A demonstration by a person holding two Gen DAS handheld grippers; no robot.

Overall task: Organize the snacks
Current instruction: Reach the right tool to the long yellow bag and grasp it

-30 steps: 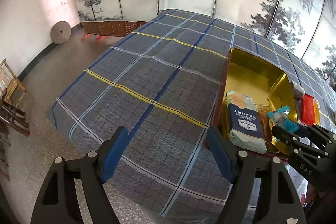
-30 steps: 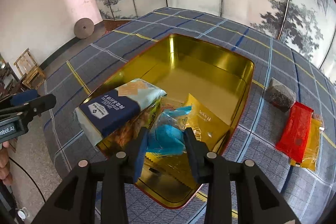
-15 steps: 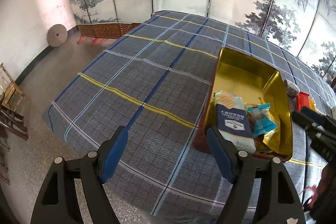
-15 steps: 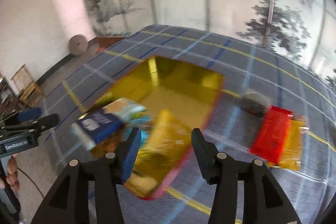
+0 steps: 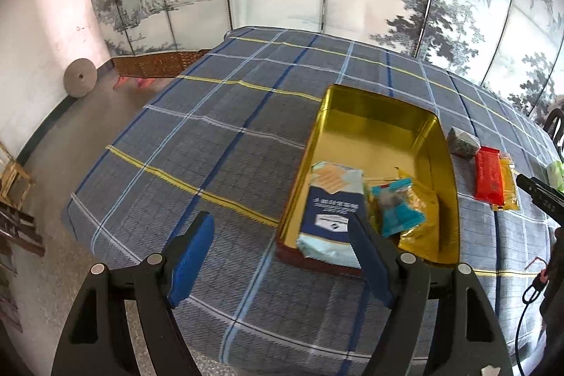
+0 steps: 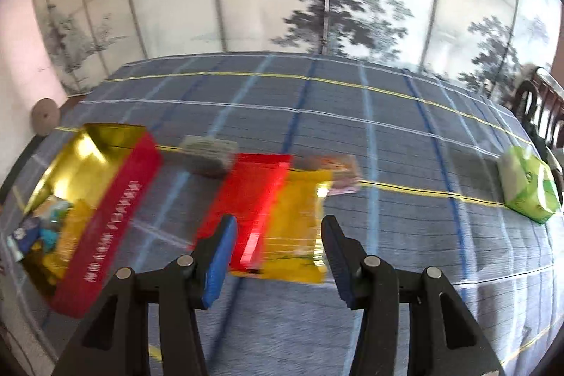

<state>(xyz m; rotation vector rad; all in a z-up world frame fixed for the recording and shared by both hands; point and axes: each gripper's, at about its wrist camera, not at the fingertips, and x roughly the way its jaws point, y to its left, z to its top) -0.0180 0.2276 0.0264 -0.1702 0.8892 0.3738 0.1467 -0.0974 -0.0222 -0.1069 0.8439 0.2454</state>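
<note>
A gold-lined red tin (image 5: 373,115) (image 6: 116,199) sits on the plaid table. It holds a navy and pale-blue packet (image 5: 333,207), a small blue packet (image 5: 398,210) and a yellow packet (image 5: 423,221). My left gripper (image 5: 282,256) is open and empty, near the tin's front left corner. My right gripper (image 6: 278,256) is open and empty, above a red packet (image 6: 253,196) (image 5: 488,175) and a yellow packet (image 6: 299,228) (image 5: 509,182) lying right of the tin. A grey packet (image 6: 208,154) (image 5: 463,143) lies beside them.
A green packet (image 6: 528,185) lies at the table's right side. A small pinkish packet (image 6: 338,171) lies behind the yellow one. A painted folding screen stands behind the table. Wooden chairs stand on the floor at left and far right.
My right gripper let go of the small blue packet in the tin, opened, and swung right over the red and yellow packets. My left gripper pulled back slightly.
</note>
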